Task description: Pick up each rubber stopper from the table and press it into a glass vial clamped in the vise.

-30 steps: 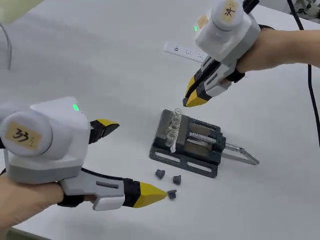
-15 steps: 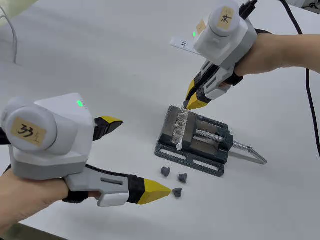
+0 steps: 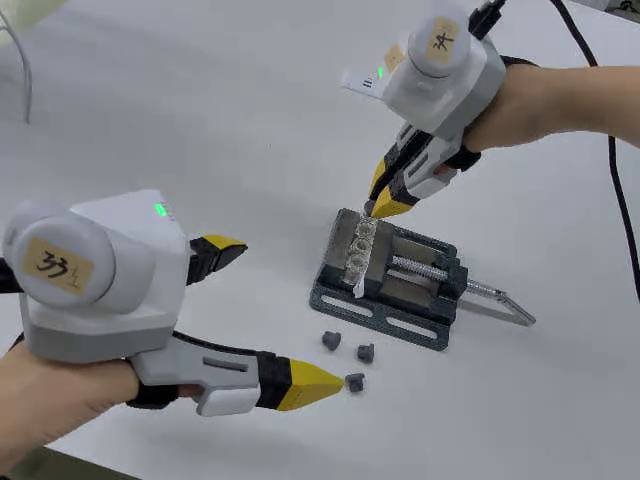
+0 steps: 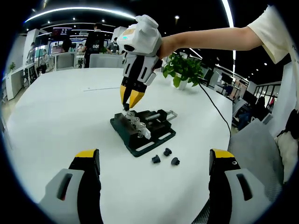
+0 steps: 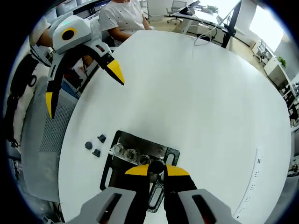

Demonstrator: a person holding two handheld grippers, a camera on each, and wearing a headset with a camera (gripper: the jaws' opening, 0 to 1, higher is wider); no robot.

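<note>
Right claw (image 5: pixel 157 171) pinching stopper (image 5: pixel 156 165) in right gripper view, over vials (image 5: pixel 131 152)

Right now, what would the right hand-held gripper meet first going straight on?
The right hand-held gripper would probably meet the end clear glass vial clamped in the black metal vise, the small dark rubber stopper in its jaws touching first.

Your left gripper (image 3: pixel 282 313): white and pale grey shell, black jaws, yellow tips, green lamp lit, tan label with black handwriting. Your right gripper (image 3: pixel 383 203): same colours, same kind of label. Loose stoppers (image 3: pixel 331 341): dark grey, all three. Held stopper (image 5: pixel 156 166) at your right tips: near black. Vise (image 3: pixel 378 312): charcoal body, silver screw and handle. Vials (image 3: pixel 357 255): clear glass. Table (image 3: pixel 200 120): plain white. Cable (image 3: pixel 612 170): black.
</note>
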